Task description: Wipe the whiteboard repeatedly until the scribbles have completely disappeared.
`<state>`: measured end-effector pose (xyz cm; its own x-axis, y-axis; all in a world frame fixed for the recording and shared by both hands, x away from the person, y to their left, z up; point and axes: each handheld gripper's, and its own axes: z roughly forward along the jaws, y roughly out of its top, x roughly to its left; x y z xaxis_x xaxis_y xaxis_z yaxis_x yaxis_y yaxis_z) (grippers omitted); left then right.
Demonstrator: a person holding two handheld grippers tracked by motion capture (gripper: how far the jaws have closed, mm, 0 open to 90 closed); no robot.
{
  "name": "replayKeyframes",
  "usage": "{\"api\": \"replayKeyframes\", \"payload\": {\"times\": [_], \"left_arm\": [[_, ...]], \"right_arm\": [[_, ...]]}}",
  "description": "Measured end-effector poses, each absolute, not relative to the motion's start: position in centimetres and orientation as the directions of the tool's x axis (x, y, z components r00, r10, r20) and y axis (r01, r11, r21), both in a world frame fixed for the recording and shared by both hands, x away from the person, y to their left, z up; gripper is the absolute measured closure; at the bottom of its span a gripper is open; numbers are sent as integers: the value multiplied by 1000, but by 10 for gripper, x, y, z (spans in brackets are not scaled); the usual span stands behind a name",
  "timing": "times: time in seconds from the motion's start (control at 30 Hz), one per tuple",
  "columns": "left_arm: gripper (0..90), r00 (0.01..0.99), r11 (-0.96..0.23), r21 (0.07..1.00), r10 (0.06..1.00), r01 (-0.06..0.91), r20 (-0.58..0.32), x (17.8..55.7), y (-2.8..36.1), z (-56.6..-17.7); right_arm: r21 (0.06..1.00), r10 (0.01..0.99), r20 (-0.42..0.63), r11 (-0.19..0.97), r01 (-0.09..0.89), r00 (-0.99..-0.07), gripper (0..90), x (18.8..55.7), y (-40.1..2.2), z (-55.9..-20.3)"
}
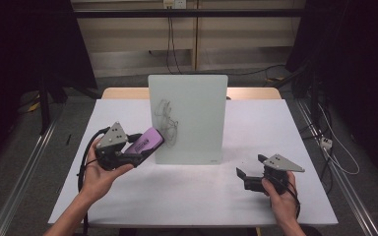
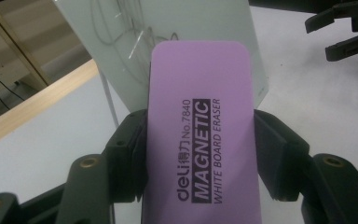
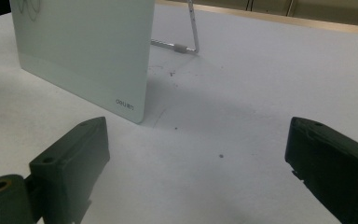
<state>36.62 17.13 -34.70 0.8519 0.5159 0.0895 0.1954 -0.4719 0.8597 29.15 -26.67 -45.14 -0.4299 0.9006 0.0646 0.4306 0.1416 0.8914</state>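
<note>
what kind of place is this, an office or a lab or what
Probably a lab or recording room, not an office. A lone white table stands among dark curtains and floor rails, cables trail to a wall socket, and a person works handheld grippers: the left gripper holds a purple whiteboard eraser before a small standing whiteboard.

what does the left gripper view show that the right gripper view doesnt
The left gripper view: the purple eraser clamped between the left gripper, its "magnetic white board eraser" print, and the right gripper farther off. The right gripper view: its own open jaws over bare table, the whiteboard's corner logo and its metal stand. Both: the scribbled whiteboard and the white table.
</note>
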Motion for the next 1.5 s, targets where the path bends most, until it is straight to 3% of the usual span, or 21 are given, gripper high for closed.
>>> {"api": "replayKeyframes", "payload": {"times": [1.03,1.5], "left_arm": [[410,855,-504,858,482,96,188,396,136,-305],[410,864,-499,862,471,91,182,415,129,-294]], "right_arm": [[890,898,68,142,432,-434,69,291,-266,-451],[890,898,67,143,433,-434,68,291,-266,-451]]}}
